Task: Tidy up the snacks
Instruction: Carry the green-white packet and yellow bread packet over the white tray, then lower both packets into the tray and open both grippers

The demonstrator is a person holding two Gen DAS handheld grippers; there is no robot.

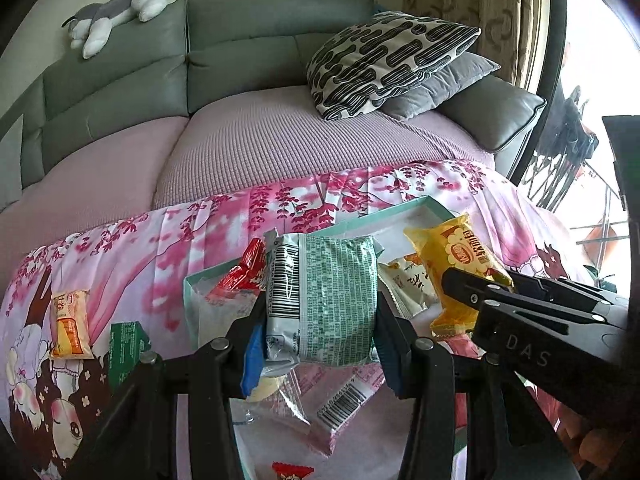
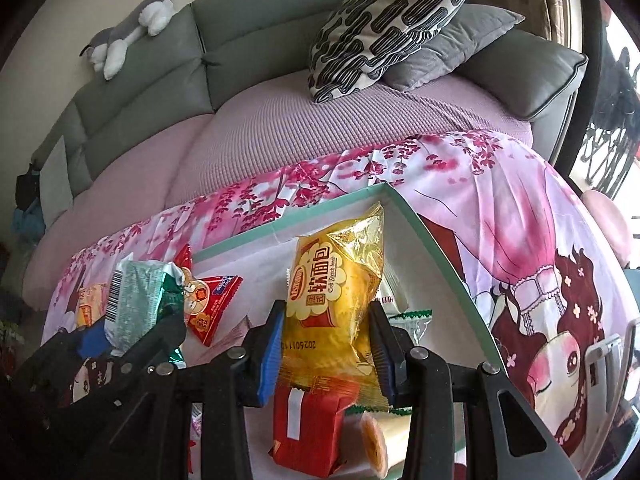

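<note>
My left gripper [image 1: 318, 346] is shut on a green-and-white snack packet [image 1: 324, 300], held upright over the teal-rimmed white box [image 1: 352, 224]. The same packet [image 2: 134, 304] shows at the left of the right wrist view, in the left gripper [image 2: 120, 340]. My right gripper [image 2: 326, 352] is shut on a yellow soft-bread packet [image 2: 334, 300] above the box [image 2: 436, 248]; that packet [image 1: 460, 264] and the right gripper [image 1: 492, 292] appear at the right of the left wrist view. Red packets [image 2: 208, 300] [image 2: 308, 428] lie inside the box.
The box rests on a pink floral cloth [image 1: 132, 264] in front of a grey sofa [image 1: 248, 56] with cushions [image 1: 384, 60]. An orange packet [image 1: 69, 324] and a green packet [image 1: 126, 344] lie loose on the cloth at left. A window side stands at right.
</note>
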